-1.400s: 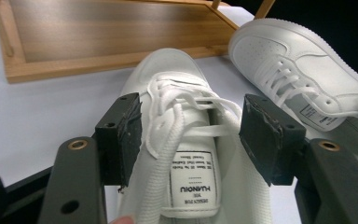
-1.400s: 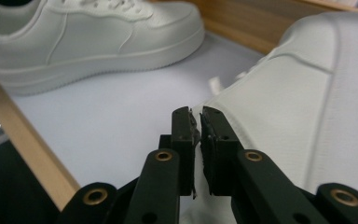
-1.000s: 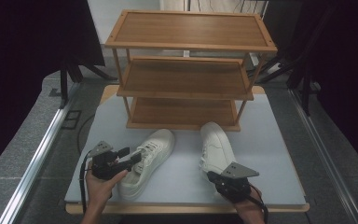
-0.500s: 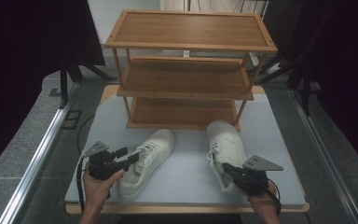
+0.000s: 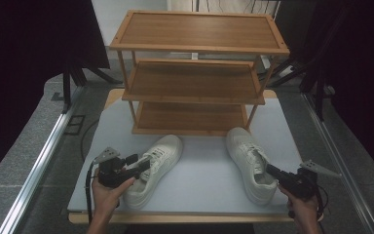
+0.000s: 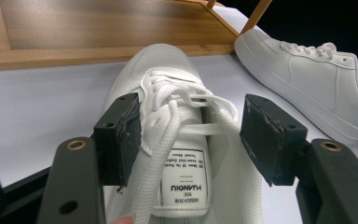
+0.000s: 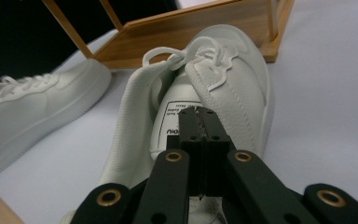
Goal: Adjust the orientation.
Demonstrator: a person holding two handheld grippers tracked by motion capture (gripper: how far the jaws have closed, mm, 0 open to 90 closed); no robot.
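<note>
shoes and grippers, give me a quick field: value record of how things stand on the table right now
surface: grey table
rack: three-tier wooden shoe rack at the far side, shelves bare
left shoe: white sneaker on the table, toe toward the rack
right shoe: white sneaker on the table, toe toward the rack
left gripper: open, jaws either side of the left shoe's tongue and laces
right gripper: jaws together, at the right shoe's heel opening; what it pinches, if anything, is unclear
shoes on rack: none yet
</note>
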